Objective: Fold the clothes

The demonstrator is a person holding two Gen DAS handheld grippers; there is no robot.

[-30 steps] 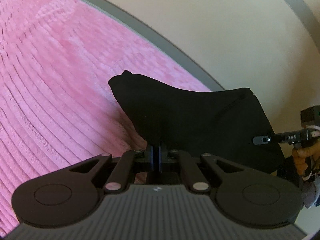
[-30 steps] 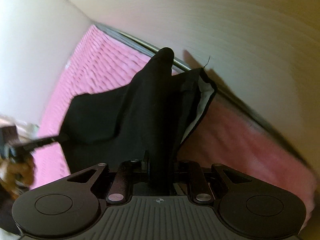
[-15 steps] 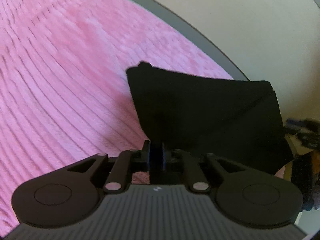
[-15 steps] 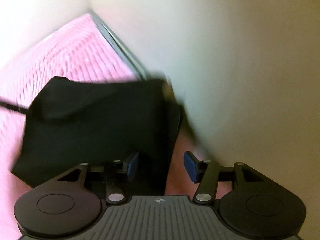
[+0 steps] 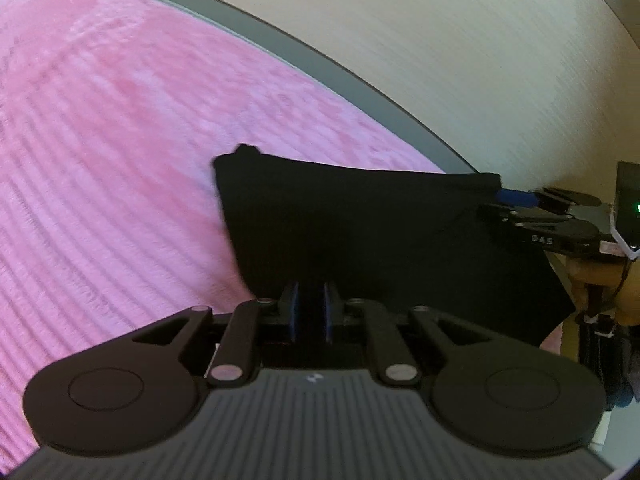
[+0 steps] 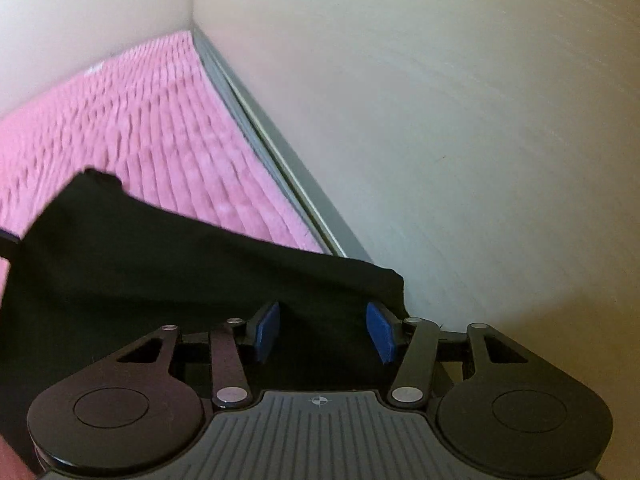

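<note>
both wrist cams close, angled down, share black cloth [image 5: 360, 232], pink cover [image 6: 152, 120], wall corner

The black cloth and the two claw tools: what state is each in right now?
Black cloth: partly folded, lying on the pink blanket.
Left gripper: shut on the cloth's near edge.
Right gripper: open, blue pads apart, cloth between them but not pinched.

From here I see a pink ribbed plush cover [image 5: 120, 184] spread across the surface, a grey rim [image 5: 320, 60] curving along its far edge, and behind it 2 plain cream walls [image 6: 460, 120] that meet in a corner at the cover's far end.
</note>
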